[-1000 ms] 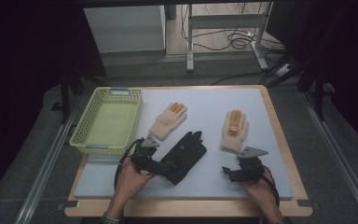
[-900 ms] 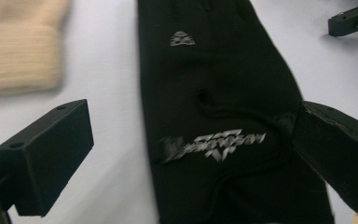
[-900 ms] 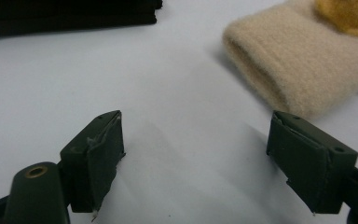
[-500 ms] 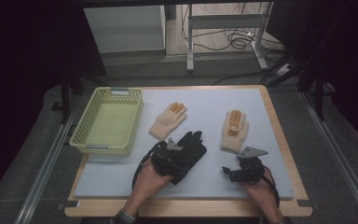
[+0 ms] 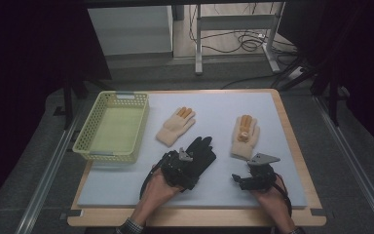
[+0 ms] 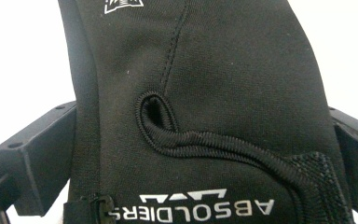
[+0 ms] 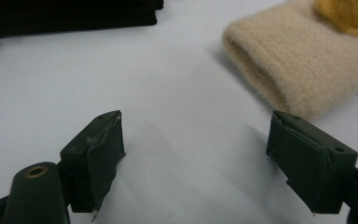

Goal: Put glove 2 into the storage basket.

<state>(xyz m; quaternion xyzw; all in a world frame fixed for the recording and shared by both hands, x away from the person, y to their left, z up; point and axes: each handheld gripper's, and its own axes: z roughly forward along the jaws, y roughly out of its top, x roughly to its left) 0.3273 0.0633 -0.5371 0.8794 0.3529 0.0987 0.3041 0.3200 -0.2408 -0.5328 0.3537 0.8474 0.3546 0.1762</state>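
A black glove (image 5: 198, 155) is seen lying flat on the pale mat of the worktop (image 5: 292, 165), near its middle and towards the near edge, with its fingers pointing to the far right. The left tongs (image 5: 184, 161) are placed over the wrist end of this glove, held from the near side by the left hand (image 5: 157, 191). In the left gripper view the glove's cuff (image 6: 200, 140), with its ribbed seam and white lettering, is seen lying between the two black jaws, which stand wide apart at either side of it; whether the fabric is pressed by them cannot be told. The right tongs (image 5: 246, 179) are held by the right hand (image 5: 271, 195) low over the mat at the near right, and their jaws are spread apart with only bare mat between them, as is shown in the right gripper view. Just beyond them, a cream knitted glove (image 5: 245, 136) with orange fingertips is laid, its open cuff (image 7: 284, 74) turned towards the right tongs and not touched by them. A second cream glove (image 5: 176, 126) is laid farther off, to the far left of the black glove and apart from it. A yellow-green mesh basket (image 5: 88, 146) is set at the left side of the worktop, well apart from both tongs.
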